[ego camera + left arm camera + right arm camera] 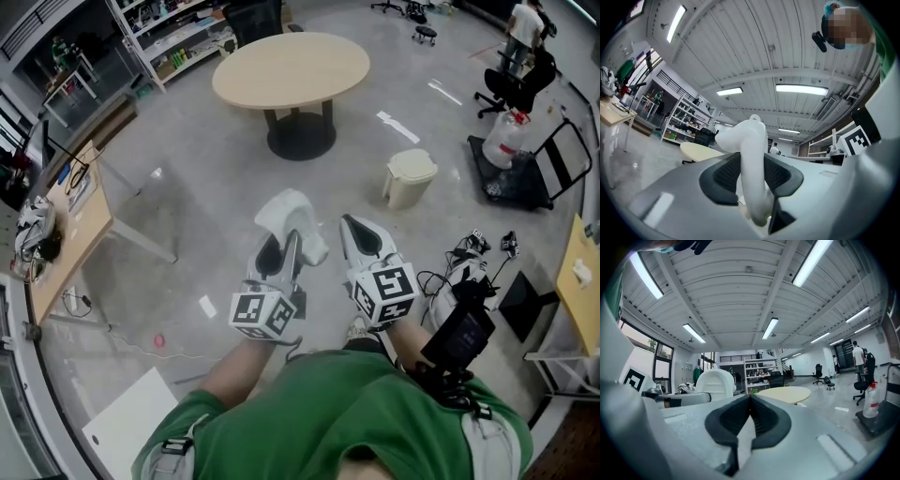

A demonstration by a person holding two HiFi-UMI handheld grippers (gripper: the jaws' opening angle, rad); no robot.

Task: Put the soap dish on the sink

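The white soap dish (pixel 289 212) stands on edge between the jaws of my left gripper (pixel 284 242), held in the air in front of the person's body. In the left gripper view the soap dish (pixel 751 150) fills the gap, with both dark pads (pixel 726 176) pressed against it, so my left gripper (pixel 752 180) is shut on it. My right gripper (pixel 354 230) is held beside it on the right. In the right gripper view my right gripper (pixel 751 420) has its jaws closed together on nothing, and the soap dish (pixel 715 383) shows to the left. No sink is in view.
A round beige table (pixel 291 67) stands ahead on the grey floor, with a small cream bin (pixel 410 176) to its right. A wooden desk (pixel 66 234) runs along the left. Shelving (pixel 178 33) is at the back left; a cart with a jug (pixel 509 142) and office chairs stand at the right.
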